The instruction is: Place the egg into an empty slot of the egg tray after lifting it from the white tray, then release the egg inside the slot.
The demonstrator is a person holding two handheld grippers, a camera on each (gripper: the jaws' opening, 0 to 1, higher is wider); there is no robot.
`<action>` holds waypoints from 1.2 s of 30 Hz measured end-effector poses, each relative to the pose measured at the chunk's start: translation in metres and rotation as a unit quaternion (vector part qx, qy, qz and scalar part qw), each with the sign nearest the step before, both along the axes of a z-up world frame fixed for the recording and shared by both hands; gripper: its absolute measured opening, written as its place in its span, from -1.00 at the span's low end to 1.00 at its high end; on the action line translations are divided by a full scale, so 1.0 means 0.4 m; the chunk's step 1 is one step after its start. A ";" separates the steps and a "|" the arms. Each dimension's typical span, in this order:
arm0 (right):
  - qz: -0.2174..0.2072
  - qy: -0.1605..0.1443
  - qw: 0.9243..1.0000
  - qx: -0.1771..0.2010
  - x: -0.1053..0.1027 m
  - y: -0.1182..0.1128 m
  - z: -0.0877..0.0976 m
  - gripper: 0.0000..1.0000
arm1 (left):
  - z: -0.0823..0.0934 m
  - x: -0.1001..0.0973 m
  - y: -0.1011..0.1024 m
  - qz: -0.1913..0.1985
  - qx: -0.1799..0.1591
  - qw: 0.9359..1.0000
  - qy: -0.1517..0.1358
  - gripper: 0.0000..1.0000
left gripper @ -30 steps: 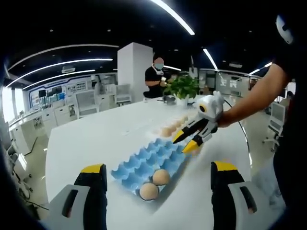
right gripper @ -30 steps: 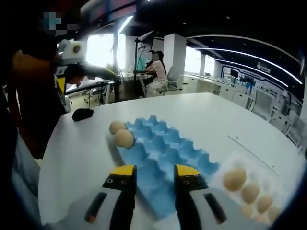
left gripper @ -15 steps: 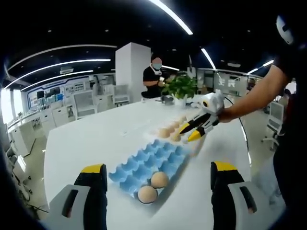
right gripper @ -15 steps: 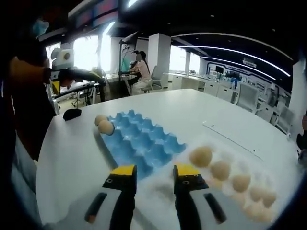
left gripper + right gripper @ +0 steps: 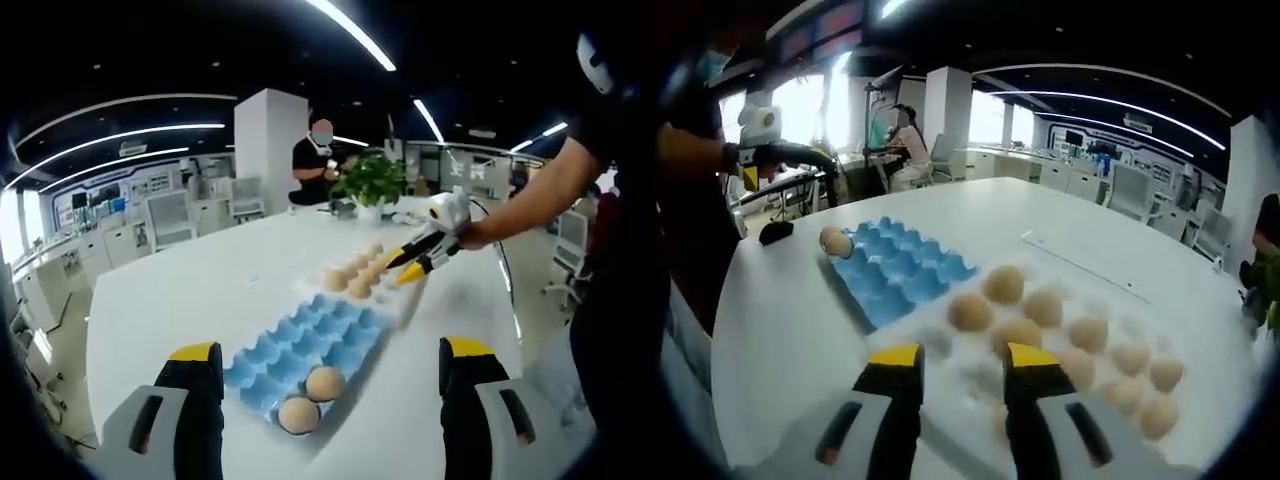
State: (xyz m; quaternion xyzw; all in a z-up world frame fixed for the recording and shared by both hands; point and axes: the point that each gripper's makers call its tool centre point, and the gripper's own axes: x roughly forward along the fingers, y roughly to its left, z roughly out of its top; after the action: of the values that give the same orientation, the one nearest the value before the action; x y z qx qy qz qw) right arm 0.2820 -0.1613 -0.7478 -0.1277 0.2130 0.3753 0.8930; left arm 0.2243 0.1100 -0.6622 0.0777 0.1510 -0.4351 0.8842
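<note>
**Inventory: my two hand-held grippers, egg tray, white tray**

Right hand-held gripper (image 5: 962,372): grey body, black jaws tipped yellow, spread apart with nothing between them, hanging just over the near edge of the white tray (image 5: 980,375). In the left gripper view it appears at 1 o'clock (image 5: 410,268), held in my hand (image 5: 470,235), its jaws angled down toward the eggs on the white tray.

Left hand-held gripper (image 5: 330,365): same make, jaws spread wide and empty, over the counter (image 5: 180,290) near the egg tray's end.

Egg tray (image 5: 895,275): blue, moulded, ridged into rounded cups. Two tan eggs (image 5: 312,398) sit in its end slots nearest the left hand-held gripper; the other slots are bare. In the right gripper view it lies at 11 o'clock, touching or just beside the white tray.

White tray: pale, smooth, shallow dimples, holding roughly ten matte tan oval eggs in rows. Nearest egg (image 5: 969,312) sits just beyond the right jaws.

Counter: glossy white, rounded edge.

Potted plant (image 5: 372,183): leafy green, at the counter's far end, 12 o'clock in the left gripper view. Small black object (image 5: 775,232) on the counter, 10 o'clock in the right gripper view.
</note>
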 end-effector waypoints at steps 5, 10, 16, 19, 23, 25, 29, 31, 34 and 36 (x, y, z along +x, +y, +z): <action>-0.015 0.000 1.000 -0.003 -0.001 -0.052 -0.001 -0.33 | 0.002 0.000 -0.005 -0.002 0.001 1.000 0.000 0.83; -0.028 0.000 1.000 -0.009 -0.003 -0.094 -0.006 -0.33 | 0.002 0.002 -0.008 -0.003 0.003 1.000 0.000 0.83; -0.034 0.006 0.999 -0.014 -0.006 -0.115 -0.020 -0.32 | 0.005 0.001 -0.013 -0.005 0.006 1.000 -0.001 0.83; -0.034 0.008 0.999 -0.016 -0.003 -0.122 -0.028 -0.32 | 0.006 0.001 -0.012 -0.004 0.007 1.000 -0.001 0.83; -0.028 0.013 0.999 -0.025 -0.002 -0.125 -0.045 -0.33 | 0.002 -0.002 -0.013 -0.003 0.009 1.000 0.002 0.83; -0.024 0.016 0.999 -0.028 0.000 -0.128 -0.056 -0.33 | 0.001 -0.004 -0.013 -0.003 0.011 1.000 0.002 0.83; -0.012 0.016 0.999 -0.037 0.005 -0.124 -0.064 -0.37 | -0.001 -0.007 -0.009 -0.001 0.014 1.000 0.004 0.83; 0.000 0.016 0.999 -0.047 0.007 -0.119 -0.070 -0.37 | -0.001 -0.006 -0.006 0.001 0.013 1.000 0.004 0.83; 0.010 0.020 0.999 -0.049 0.007 -0.112 -0.070 -0.37 | -0.001 -0.007 -0.006 0.004 0.014 1.000 0.006 0.83; 0.020 0.022 0.998 -0.052 -0.001 -0.105 -0.070 -0.38 | -0.001 -0.007 -0.006 0.006 0.014 1.000 0.006 0.83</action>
State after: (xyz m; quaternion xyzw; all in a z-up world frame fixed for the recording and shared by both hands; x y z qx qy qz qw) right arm 0.2816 -0.2034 -0.7758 -0.1699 0.2492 0.3845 0.8725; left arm 0.2214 0.1078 -0.6626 0.0871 0.1627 -0.4284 0.8846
